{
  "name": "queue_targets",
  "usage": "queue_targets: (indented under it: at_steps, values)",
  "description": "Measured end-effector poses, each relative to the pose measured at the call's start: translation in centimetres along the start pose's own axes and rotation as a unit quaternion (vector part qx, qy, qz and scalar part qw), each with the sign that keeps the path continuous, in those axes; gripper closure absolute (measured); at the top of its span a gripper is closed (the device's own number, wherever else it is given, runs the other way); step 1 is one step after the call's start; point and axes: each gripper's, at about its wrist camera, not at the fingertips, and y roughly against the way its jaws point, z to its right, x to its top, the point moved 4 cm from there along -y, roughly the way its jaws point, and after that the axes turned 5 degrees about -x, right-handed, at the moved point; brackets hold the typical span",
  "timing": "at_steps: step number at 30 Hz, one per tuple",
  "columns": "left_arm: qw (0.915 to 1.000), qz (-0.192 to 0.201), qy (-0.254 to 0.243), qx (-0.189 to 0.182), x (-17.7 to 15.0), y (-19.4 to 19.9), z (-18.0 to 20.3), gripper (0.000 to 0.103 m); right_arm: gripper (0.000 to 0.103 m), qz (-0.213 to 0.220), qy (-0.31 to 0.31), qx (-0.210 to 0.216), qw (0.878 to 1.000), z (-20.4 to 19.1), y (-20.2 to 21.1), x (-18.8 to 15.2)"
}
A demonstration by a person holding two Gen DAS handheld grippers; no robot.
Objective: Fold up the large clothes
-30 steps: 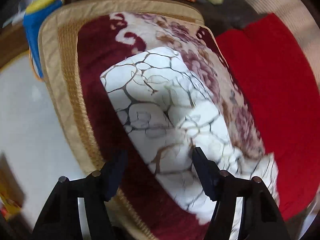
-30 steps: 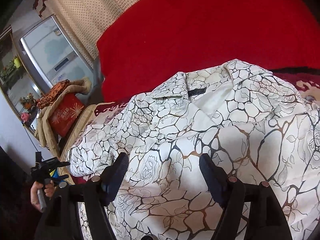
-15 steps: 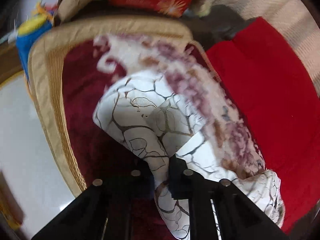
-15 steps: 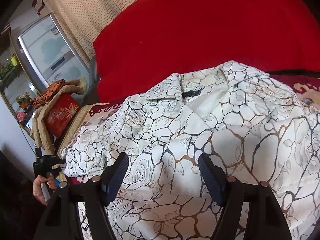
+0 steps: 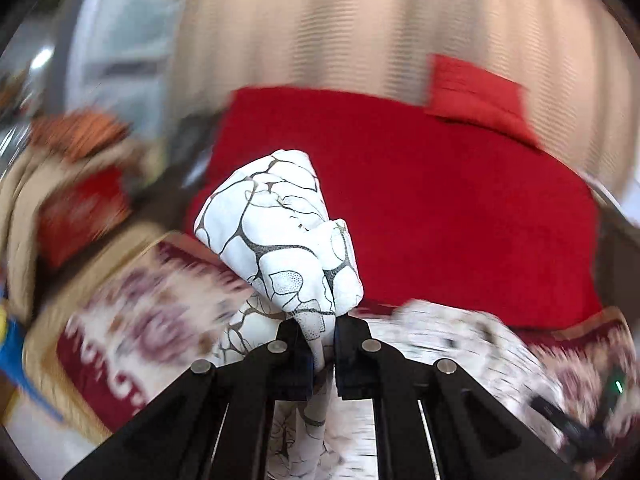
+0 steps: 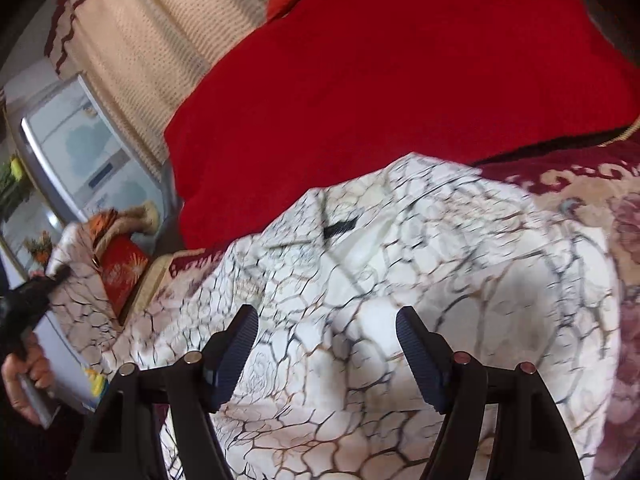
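White crackle-print garment (image 6: 400, 320) spread on maroon floral blanket (image 6: 592, 184), in front of red bedspread (image 6: 400, 80). Left gripper (image 5: 322, 340) clamped on bunched sleeve end (image 5: 280, 232), lifted above blanket. Right gripper (image 6: 326, 344) released, jaws apart, hovering over garment body near collar.

I read this as home bedroom or living room: plush red blanket (image 6: 400, 72) over wide bed-like surface, dark-red floral woven cover with gold trim (image 6: 600, 184), cream dotted curtain (image 6: 152, 48), silver fridge-like cabinet (image 6: 76, 152), red gift box (image 6: 122, 276) on side furniture.
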Motion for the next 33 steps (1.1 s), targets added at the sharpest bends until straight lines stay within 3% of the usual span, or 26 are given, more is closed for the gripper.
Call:
queue_targets:
  at_steps: [5, 7, 9, 14, 19, 23, 26, 30, 33]
  values:
    - [0.9916, -0.030, -0.073, -0.103, 0.4, 0.3, 11.6, 0.092, 0.029, 0.031, -0.049, -0.009, 0.998, 3.0, 1.8, 1.9]
    - [0.9832, -0.058, -0.083, -0.152, 0.1, 0.0, 15.0, 0.081, 0.028, 0.041, -0.072, -0.015, 0.996, 4.5, 2.4, 2.6]
    - [0.9761, -0.074, -0.092, -0.182, -0.3, -0.1, 17.5, 0.058, 0.028, 0.049, -0.100, -0.018, 0.994, 6.1, 3.0, 3.2]
    - [0.9777, -0.066, -0.087, -0.179, -0.7, -0.4, 17.2, 0.040, 0.028, 0.064, -0.159, -0.017, 0.985, 9.6, 4.4, 4.3]
    - [0.9876, -0.074, -0.051, -0.128, -1.6, -3.1, 14.0, 0.039, 0.028, 0.062, -0.193, -0.014, 0.979, 11.4, 4.4, 4.6]
    - [0.9904, -0.103, -0.052, -0.076, -3.8, -6.0, 11.3, 0.039, 0.027, 0.028, -0.187, -0.009, 0.982, 11.1, 3.1, 4.4]
    - [0.9878, -0.137, -0.052, -0.054, -6.1, -8.7, 9.7, 0.039, 0.027, 0.003, -0.167, -0.024, 0.986, 10.4, 2.0, 4.0]
    - [0.9770, -0.203, -0.044, -0.051, -10.1, -12.3, 7.6, 0.039, 0.027, -0.026, -0.163, -0.045, 0.985, 11.2, 1.1, 3.5]
    - [0.9747, -0.209, -0.041, -0.069, -11.7, -13.2, 7.3, 0.040, 0.027, -0.051, -0.165, -0.030, 0.984, 11.9, 0.6, 3.3]
